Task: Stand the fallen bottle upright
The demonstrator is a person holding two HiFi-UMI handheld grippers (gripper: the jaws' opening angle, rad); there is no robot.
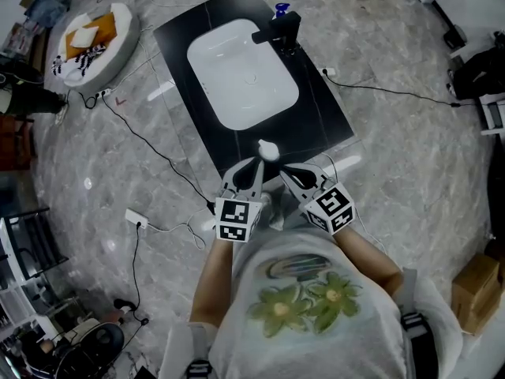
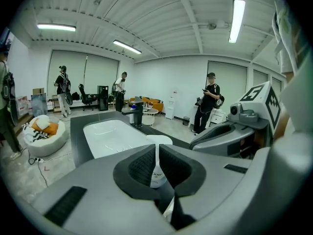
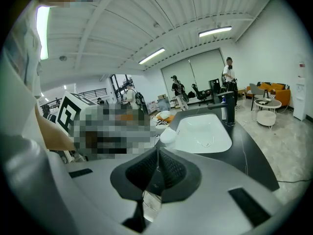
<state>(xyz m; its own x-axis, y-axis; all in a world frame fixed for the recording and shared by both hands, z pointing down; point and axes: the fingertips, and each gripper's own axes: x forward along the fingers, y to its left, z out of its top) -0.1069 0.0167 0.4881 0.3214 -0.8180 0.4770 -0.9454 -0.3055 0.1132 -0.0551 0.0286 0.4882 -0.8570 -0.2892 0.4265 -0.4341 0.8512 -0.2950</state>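
A white bottle (image 1: 267, 150) with a rounded cap is at the near edge of the black counter (image 1: 323, 109), between my two grippers. In the left gripper view its cap (image 2: 159, 140) rises above the pads and a strip of its labelled body shows between them. My left gripper (image 1: 252, 166) (image 2: 157, 155) is shut on that bottle. My right gripper (image 1: 289, 174) (image 3: 157, 156) is shut, with only a thin slit between its pads. The bottle's cap (image 3: 167, 136) lies just left of its tips. I cannot tell whether the bottle stands or leans.
A white basin (image 1: 241, 73) is sunk in the counter, with a black tap (image 1: 280, 30) at its far side. Cables (image 1: 150, 144) run over the marble floor. A round cushion bed (image 1: 91, 42) lies far left. People (image 2: 210, 102) stand behind.
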